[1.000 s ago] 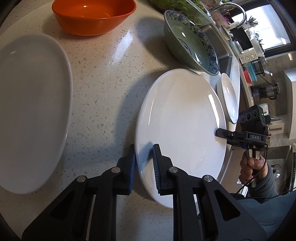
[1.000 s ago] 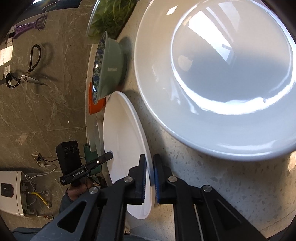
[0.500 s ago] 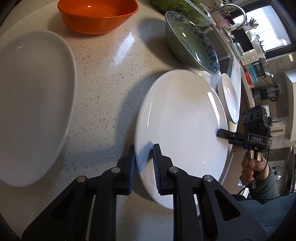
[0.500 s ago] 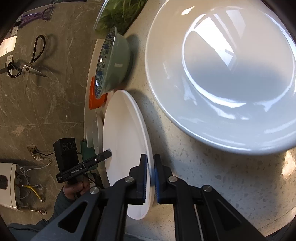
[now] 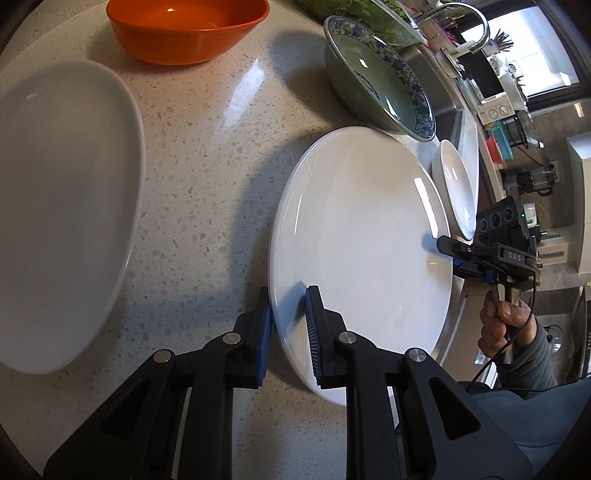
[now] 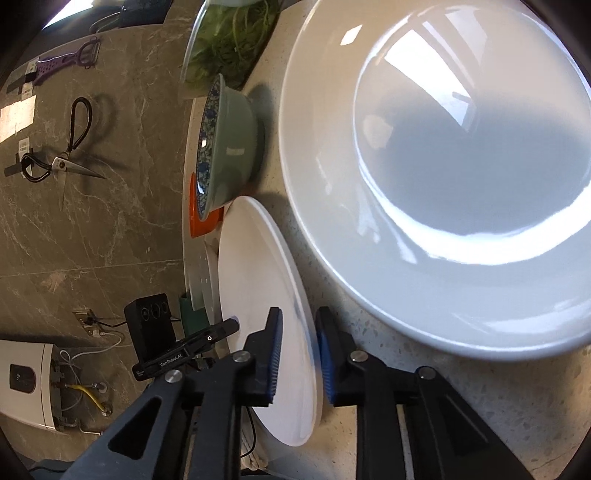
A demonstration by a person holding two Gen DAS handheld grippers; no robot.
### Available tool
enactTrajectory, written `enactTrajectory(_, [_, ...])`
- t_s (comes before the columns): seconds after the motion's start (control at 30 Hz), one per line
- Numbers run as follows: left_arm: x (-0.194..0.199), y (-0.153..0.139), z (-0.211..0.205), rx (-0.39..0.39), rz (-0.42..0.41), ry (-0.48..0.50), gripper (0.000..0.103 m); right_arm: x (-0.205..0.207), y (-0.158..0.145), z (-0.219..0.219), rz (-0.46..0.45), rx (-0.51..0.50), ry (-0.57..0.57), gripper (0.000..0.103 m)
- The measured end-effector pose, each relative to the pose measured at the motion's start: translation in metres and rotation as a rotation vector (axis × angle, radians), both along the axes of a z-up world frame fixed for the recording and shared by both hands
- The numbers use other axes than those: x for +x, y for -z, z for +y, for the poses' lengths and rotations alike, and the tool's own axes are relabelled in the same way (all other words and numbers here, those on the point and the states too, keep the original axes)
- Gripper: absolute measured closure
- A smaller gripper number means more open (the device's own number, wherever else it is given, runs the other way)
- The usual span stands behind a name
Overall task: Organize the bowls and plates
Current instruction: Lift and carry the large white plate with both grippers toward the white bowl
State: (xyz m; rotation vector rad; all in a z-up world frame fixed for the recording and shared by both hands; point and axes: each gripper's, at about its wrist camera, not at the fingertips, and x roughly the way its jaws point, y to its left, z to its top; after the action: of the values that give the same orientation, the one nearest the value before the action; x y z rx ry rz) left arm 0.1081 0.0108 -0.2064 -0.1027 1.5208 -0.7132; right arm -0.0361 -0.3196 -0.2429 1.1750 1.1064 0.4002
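A flat white plate [image 5: 362, 236] [image 6: 258, 295] lies low over the speckled counter [image 5: 207, 155]; whether it rests on it I cannot tell. My left gripper [image 5: 288, 325] is shut on its near rim, one pad under the edge and one on the face. At the opposite rim, my right gripper [image 6: 299, 350] [image 5: 448, 251] is open, the rim between its pads with a gap on the face side. A large oval white dish [image 5: 66, 206] lies to the left. A deep white plate [image 6: 461, 166] [image 5: 454, 188] sits beyond the flat one.
An orange bowl [image 5: 184, 29] and a green bowl with a blue patterned rim [image 5: 380, 88] [image 6: 232, 136] stand at the back. Greens in a glass dish [image 6: 229, 37] and a steel sink [image 5: 439, 74] lie behind. A hand [image 5: 502, 325] holds the right gripper past the counter edge.
The right gripper's fingers stand visibly farther apart around the plate's rim than half a second ago. The left gripper keeps its hold and has not moved.
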Motion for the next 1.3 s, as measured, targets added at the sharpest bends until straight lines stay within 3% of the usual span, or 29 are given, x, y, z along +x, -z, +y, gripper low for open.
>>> enactTrajectory(0.17, [-0.003, -0.004, -0.005, 0.033, -0.030, 0.029, 0.086, 0.001, -0.005, 0.002, 0.002, -0.057, -0.005, 0.092])
enactTrajectory(0.3, [-0.010, -0.006, -0.007, 0.044, -0.051, 0.032, 0.086, 0.003, -0.023, 0.011, -0.037, -0.214, -0.069, 0.091])
enactTrajectory(0.87, [-0.041, -0.022, 0.006, 0.031, -0.093, -0.036, 0.085, -0.001, -0.041, 0.029, -0.099, -0.217, -0.094, 0.090])
enactTrajectory(1.3, [-0.108, -0.054, 0.073, 0.034, -0.126, -0.189, 0.085, -0.011, -0.072, 0.092, -0.150, -0.241, -0.251, 0.090])
